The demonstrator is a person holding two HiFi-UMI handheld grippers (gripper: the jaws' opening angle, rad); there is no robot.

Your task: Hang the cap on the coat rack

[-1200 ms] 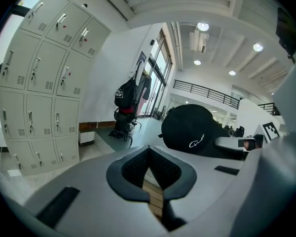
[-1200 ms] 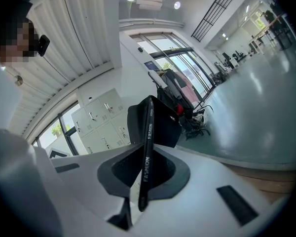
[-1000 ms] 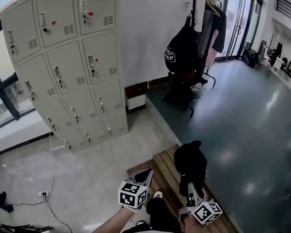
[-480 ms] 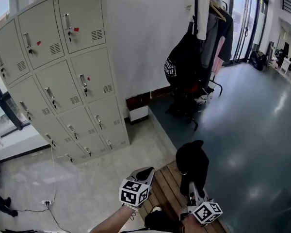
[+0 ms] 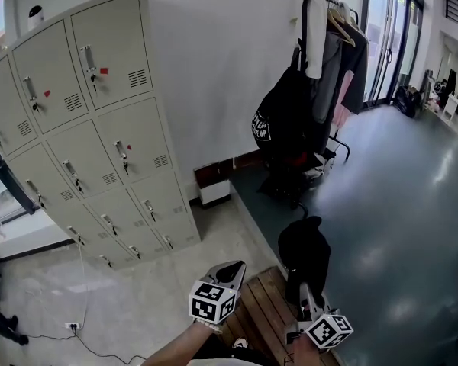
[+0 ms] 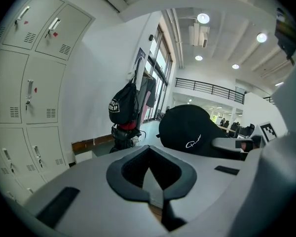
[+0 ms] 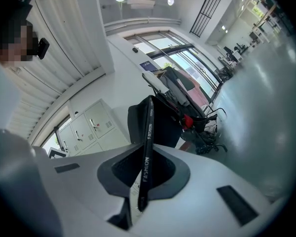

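Observation:
A black cap (image 5: 304,252) hangs upright from my right gripper (image 5: 304,290), low in the head view. The right gripper view shows my right gripper (image 7: 144,176) shut on the cap's thin black edge (image 7: 147,132), which is printed with white letters. My left gripper (image 5: 229,268) is beside it on the left, jaws together and empty. In the left gripper view my left gripper (image 6: 149,171) points toward the cap (image 6: 190,131) on its right. The coat rack (image 5: 326,48) stands ahead by the white wall, loaded with coats and a black backpack (image 5: 278,117).
Grey metal lockers (image 5: 91,128) fill the left side. A low wooden platform (image 5: 263,311) lies under the grippers. A small chair or cart with bags (image 5: 298,170) stands at the rack's foot. Shiny dark floor (image 5: 397,227) spreads right toward glass doors. A cable lies on the floor (image 5: 84,334).
The head view has tilted up and moved closer to the rack; the lockers slid left. Both grippers keep their places and the cap stays held.

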